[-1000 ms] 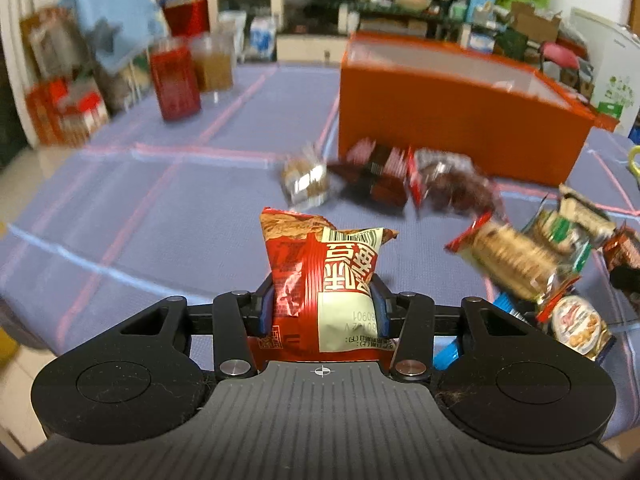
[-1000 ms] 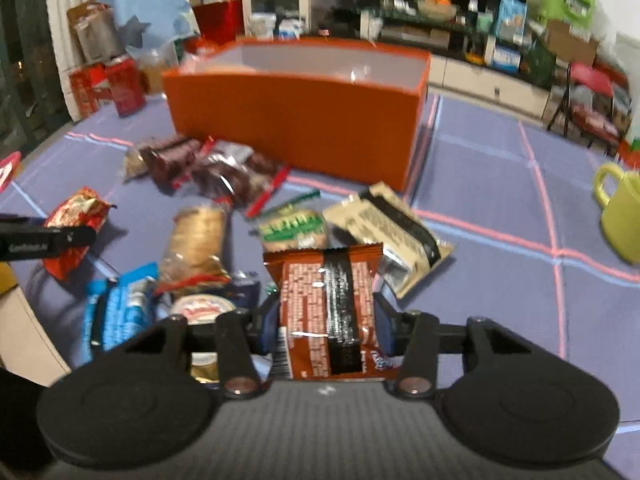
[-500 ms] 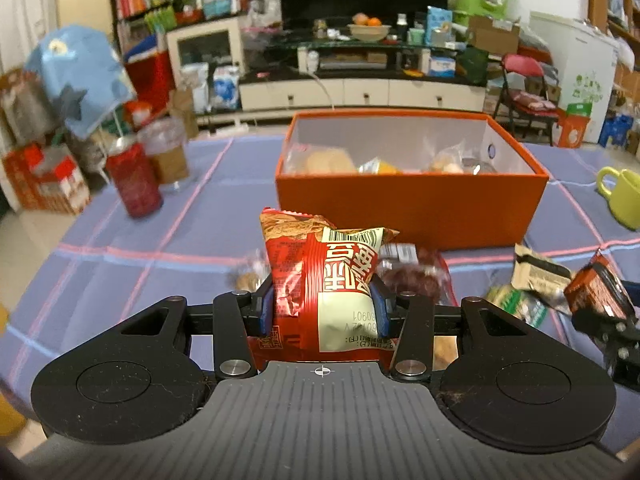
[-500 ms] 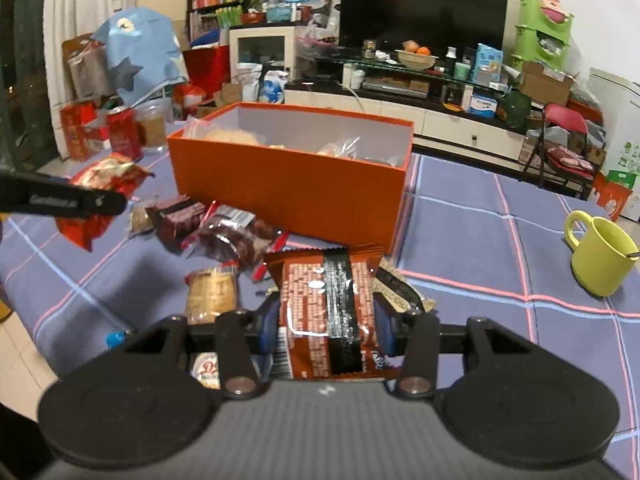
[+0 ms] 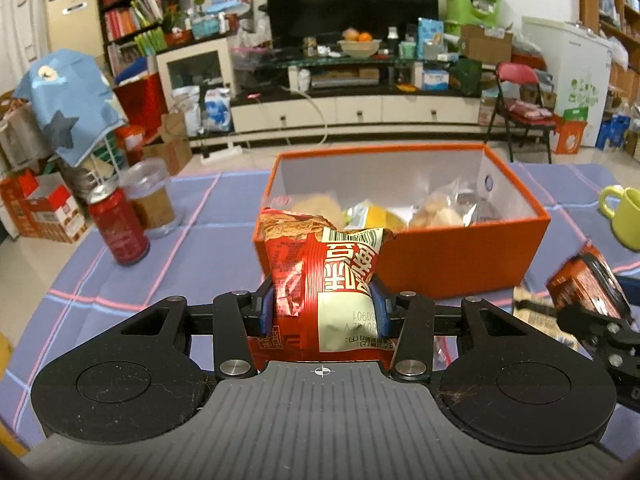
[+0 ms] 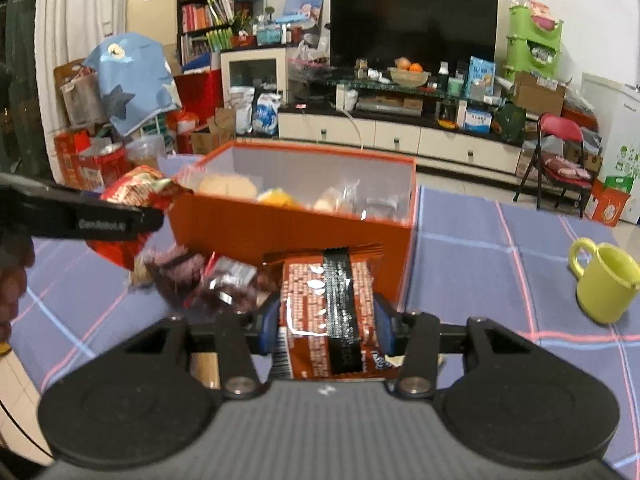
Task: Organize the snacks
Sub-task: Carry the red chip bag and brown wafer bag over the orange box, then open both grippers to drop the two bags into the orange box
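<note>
Crinkly foil could slip: left gripper (image 5: 322, 312) pinches the red packet (image 5: 320, 280), right gripper (image 6: 326, 324) the brown packet (image 6: 326, 308) (both low), short of the orange box (image 5: 440, 264) at twelve o'clock.

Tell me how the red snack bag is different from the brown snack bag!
The red snack bag is puffy and crinkled with big printed characters; the brown snack bag is flatter, with a black stripe down its middle. The left hand-held gripper holds the red one, the right hand-held gripper the brown one. Both are clamped upright, near the orange box.
</note>
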`<state>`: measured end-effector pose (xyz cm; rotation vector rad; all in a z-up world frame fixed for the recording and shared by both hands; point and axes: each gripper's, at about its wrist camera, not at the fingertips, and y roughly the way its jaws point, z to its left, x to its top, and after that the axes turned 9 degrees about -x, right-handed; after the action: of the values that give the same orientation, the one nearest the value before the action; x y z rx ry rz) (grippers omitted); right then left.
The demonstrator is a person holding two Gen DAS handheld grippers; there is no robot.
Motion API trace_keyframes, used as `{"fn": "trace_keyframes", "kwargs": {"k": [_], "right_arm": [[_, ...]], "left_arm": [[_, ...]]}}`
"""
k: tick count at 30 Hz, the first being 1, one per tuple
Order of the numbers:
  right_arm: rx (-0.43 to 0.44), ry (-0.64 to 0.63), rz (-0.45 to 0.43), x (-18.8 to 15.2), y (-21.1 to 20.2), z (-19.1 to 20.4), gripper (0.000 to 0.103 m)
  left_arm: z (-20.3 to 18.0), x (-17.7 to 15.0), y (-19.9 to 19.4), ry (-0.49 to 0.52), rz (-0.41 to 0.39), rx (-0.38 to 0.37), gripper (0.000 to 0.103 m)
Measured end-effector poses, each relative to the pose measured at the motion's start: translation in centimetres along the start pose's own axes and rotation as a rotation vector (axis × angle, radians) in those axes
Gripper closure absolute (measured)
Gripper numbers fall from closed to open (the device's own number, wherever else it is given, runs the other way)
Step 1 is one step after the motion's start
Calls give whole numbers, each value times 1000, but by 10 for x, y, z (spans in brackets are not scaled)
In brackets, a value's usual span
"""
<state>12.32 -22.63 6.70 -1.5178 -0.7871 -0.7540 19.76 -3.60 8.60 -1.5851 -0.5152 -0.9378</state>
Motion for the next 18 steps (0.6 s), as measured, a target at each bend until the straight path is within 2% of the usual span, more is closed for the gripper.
{"fn": "trace_keyframes", "kwargs": {"k": [6,11,14,18], "right_arm": [[-20,29,-49,36,20,-10,55],[-20,100,-71,71,55,-29,54],[-14,116,-62,88,86,-28,55],[0,138,-61,94,107,-26,55]], "left_arm": [[15,28,11,-22,-41,1,55],[25,60,35,-48,-77,5,55],[23,74,57,-68,-66,-24,55],[15,77,80,-47,-42,-53,55]]}}
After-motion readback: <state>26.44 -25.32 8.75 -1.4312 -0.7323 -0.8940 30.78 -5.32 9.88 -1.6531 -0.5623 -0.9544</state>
